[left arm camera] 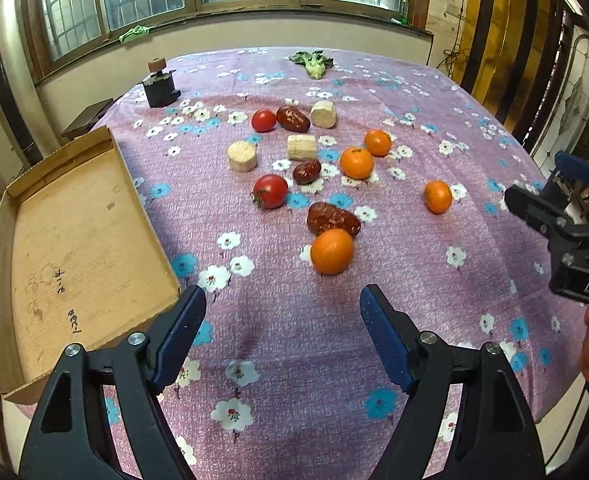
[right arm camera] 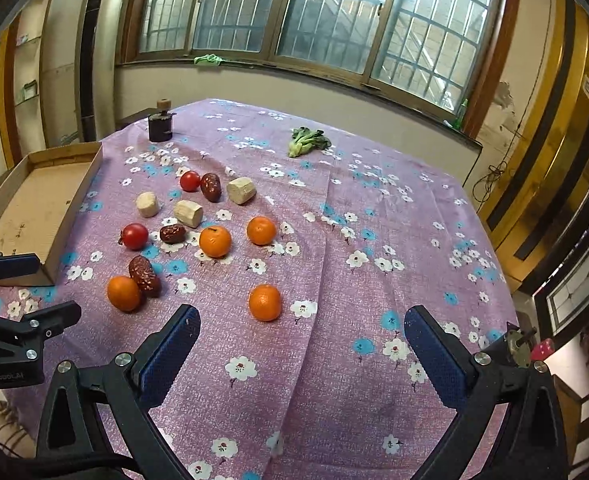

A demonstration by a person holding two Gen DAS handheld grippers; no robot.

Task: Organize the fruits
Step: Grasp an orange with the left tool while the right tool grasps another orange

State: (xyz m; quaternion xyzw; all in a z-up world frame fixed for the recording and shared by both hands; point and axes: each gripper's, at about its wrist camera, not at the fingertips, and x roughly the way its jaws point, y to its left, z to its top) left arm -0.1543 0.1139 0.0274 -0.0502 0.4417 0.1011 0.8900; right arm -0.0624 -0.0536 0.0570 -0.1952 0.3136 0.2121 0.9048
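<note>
Several oranges, two tomatoes, three red dates and three pale cut chunks lie on the purple flowered cloth. The nearest orange (left arm camera: 331, 251) touches a date (left arm camera: 333, 219); it also shows in the right wrist view (right arm camera: 123, 293). My left gripper (left arm camera: 282, 300) is open and empty, just short of that orange. My right gripper (right arm camera: 300, 320) is open and empty, with a lone orange (right arm camera: 265, 302) just ahead between its fingers. A tomato (left arm camera: 270, 191) lies further in. An open cardboard box (left arm camera: 74, 248) sits at the left table edge, empty; it also shows in the right wrist view (right arm camera: 34, 208).
A leafy green vegetable (right arm camera: 307, 141) lies at the far side of the table. A small dark jar-like object (right arm camera: 160, 124) stands at the far left corner. The right gripper's body (left arm camera: 566, 220) shows at the left view's right edge. Windows run along the far wall.
</note>
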